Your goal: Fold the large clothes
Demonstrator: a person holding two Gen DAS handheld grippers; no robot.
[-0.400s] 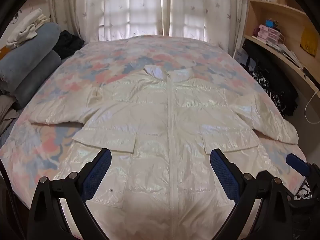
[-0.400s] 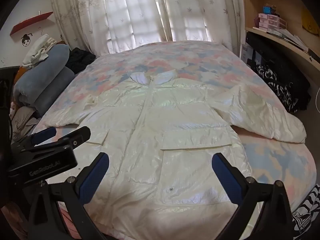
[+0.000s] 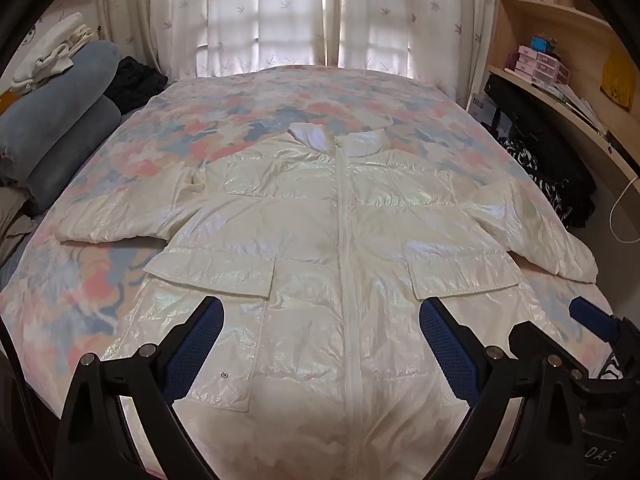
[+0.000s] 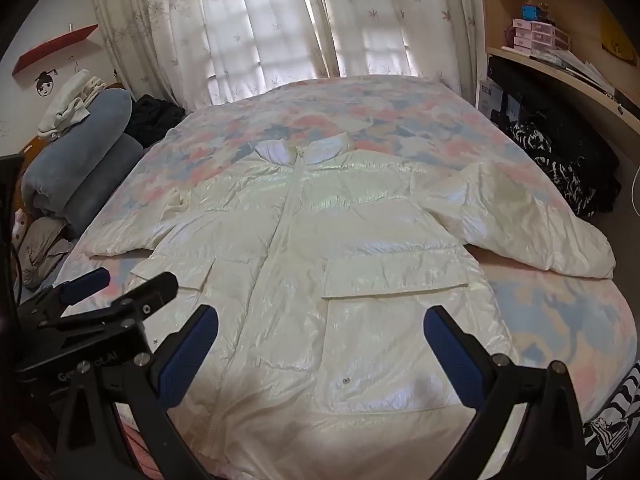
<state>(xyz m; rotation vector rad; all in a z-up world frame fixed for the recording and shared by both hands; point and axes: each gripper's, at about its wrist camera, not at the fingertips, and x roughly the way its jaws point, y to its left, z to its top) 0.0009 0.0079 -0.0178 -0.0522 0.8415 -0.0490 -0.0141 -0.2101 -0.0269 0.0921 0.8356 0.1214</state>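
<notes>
Jacket (image 3: 320, 248), shiny cream-white and padded, lies spread front-up on the bed (image 3: 100, 280), zipped closed, collar toward the curtains (image 3: 280, 12), hem toward me. Both sleeves are stretched out sideways; the one on the right of the view reaches the bed's edge and bunches there. Two flap pockets sit either side of the zip. Bed cover is a pink, blue and cream blotch print. My left gripper (image 3: 320, 344) hangs over the lower front of the jacket, jaws spread wide, nothing between the blue pads; I can't tell whether the tips touch the fabric. My right gripper (image 4: 320, 352) is just beside it on the right, also spread wide and empty, over the pocket on that side. From the right wrist view I see the left gripper's fingers (image 4: 152, 284) poking in from the left edge. Rolled grey-blue blankets (image 3: 52, 128) are stacked left of the bed; wooden shelves (image 3: 560, 40) stand to the right.
</notes>
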